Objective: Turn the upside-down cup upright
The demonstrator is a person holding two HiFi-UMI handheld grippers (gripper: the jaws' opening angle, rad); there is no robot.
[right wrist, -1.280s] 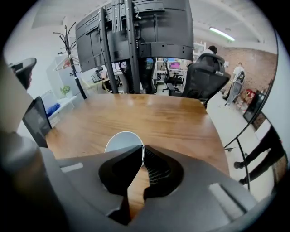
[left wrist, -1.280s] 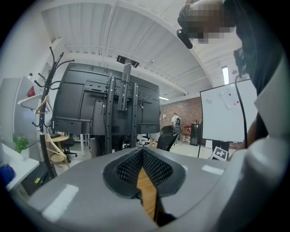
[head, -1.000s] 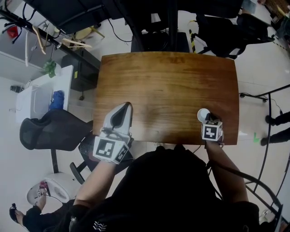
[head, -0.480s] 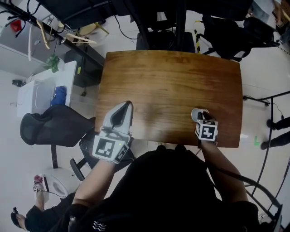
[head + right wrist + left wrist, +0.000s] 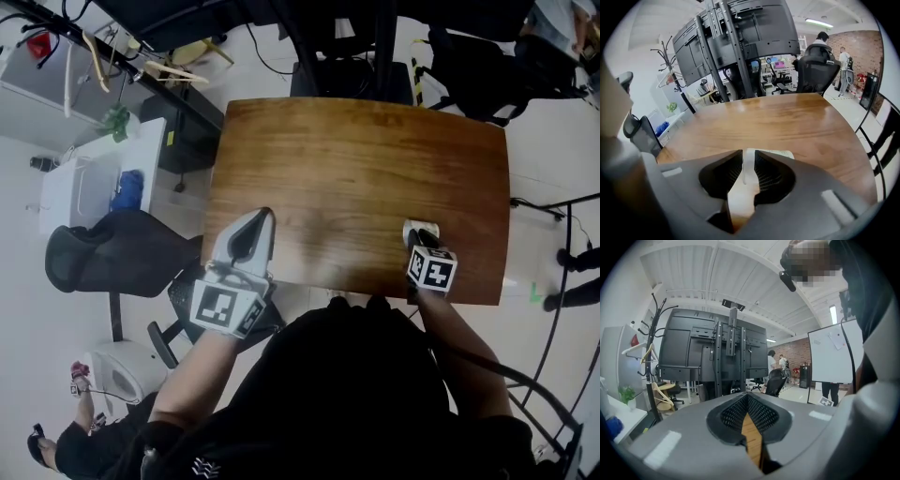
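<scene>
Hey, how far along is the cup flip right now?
Done, apparently: the cup stands on the table, mouth seemingly up. In hand: the right gripper is opening its jaws, cup wall between them. Remaining: pull the gripper clear.

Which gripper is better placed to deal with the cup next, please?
The right: the wall of the cup sits between the opening jaws of the right gripper. The left gripper is shut, empty and off to the side.
</scene>
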